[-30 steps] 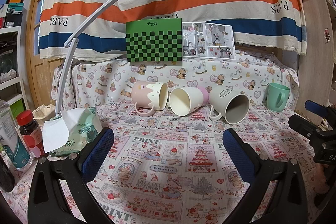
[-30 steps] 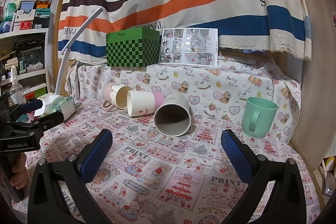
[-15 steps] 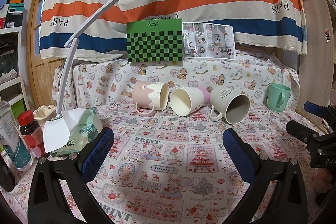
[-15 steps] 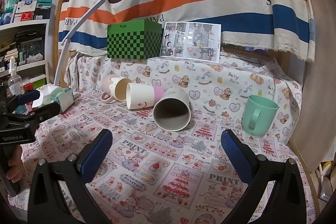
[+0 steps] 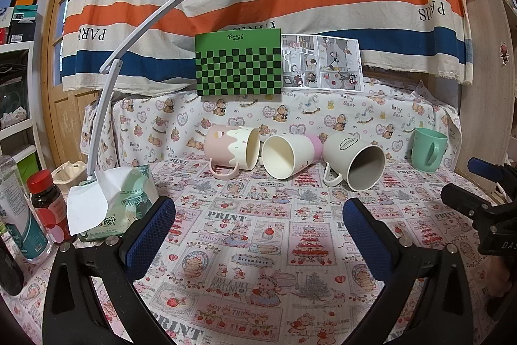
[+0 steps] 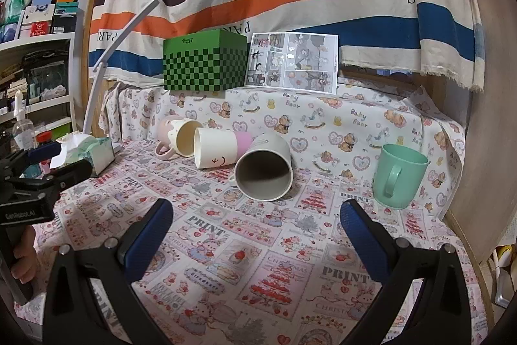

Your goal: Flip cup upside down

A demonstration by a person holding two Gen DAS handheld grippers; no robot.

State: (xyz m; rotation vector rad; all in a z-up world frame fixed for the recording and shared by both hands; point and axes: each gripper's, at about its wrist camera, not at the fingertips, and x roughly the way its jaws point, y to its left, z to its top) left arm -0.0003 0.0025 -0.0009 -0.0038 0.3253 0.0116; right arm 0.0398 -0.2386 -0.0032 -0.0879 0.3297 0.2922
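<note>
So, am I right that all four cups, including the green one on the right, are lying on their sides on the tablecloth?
Not quite. The green cup stands upright, mouth up, as the right wrist view shows. Only three lie on their sides: the pink cup, the white and pink cup and the grey cup.

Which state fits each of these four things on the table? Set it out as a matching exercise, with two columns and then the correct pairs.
Column one:
1. mint green mug
2. grey-white mug
3. pink drip-pattern mug
4. tissue pack

Column two:
A. on its side, handle resting on the cloth
B. a white sheet sticking out
C. standing upright
D. on its side, nearest the mint green mug

Pairs: 1-C, 2-D, 3-A, 4-B
</note>
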